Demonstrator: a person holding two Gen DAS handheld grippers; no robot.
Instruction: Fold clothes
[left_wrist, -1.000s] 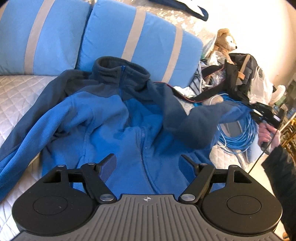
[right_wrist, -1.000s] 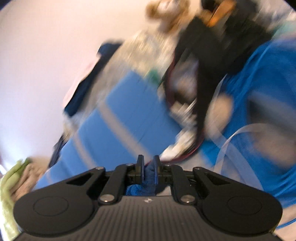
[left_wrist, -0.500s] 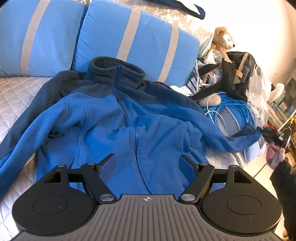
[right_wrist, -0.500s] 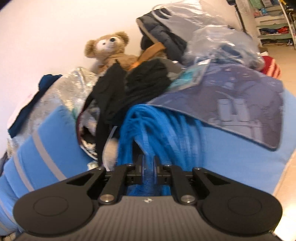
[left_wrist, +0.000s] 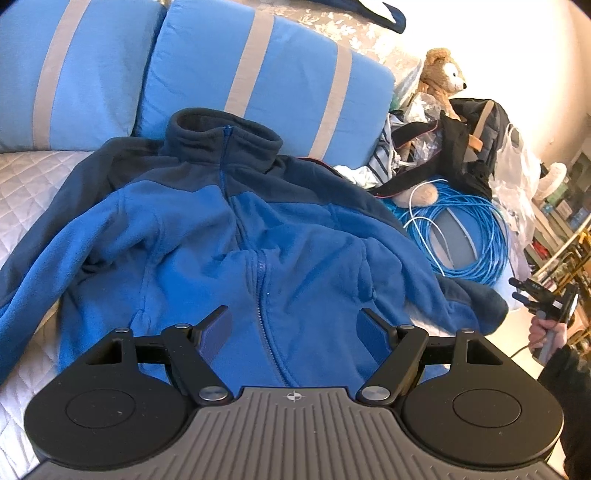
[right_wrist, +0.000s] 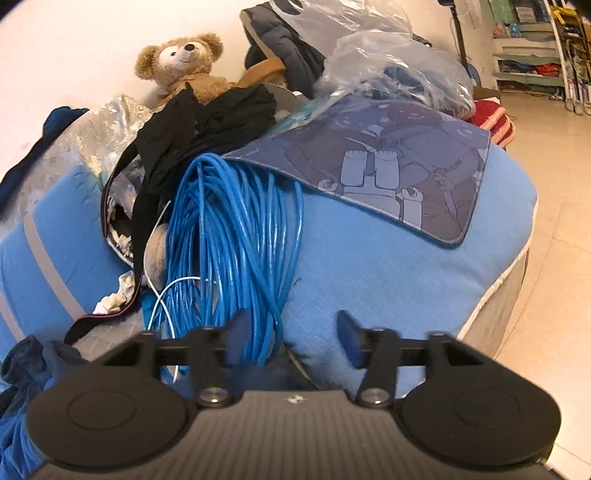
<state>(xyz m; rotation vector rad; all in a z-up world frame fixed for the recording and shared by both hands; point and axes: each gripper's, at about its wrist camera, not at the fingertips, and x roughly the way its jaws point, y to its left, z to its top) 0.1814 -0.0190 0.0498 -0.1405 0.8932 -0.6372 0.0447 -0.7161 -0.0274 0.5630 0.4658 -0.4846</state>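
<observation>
Fleece jacket (left_wrist: 229, 236), blue with a darker navy collar and shoulders, lies front-up and zipped on a quilted pale bed cover (left_wrist: 33, 184), its collar at the far side against two blue cushions with beige stripes (left_wrist: 266, 77). Its left sleeve runs off toward the near left, and its right sleeve stretches to the near right, where the dark cuff (left_wrist: 480, 299) rests at the edge of the bed. Left gripper (left_wrist: 293, 328) hovers over the near hem with its jaws standing wide and nothing between them. Right gripper (left_wrist: 521, 291) sits just beyond that cuff, held by a person's hand (left_wrist: 546, 332); its jaws are opening, and in its own view (right_wrist: 291, 339) no cloth is pinched between the pads, only a coil of blue cable (right_wrist: 236, 240) lying past them. Right of the jacket the cable coil (left_wrist: 469, 225) lies on a light blue cushion, with a teddy bear (left_wrist: 441, 81), a black bag (left_wrist: 476, 147) and clear plastic bags (left_wrist: 517, 162) piled farther off.
</observation>
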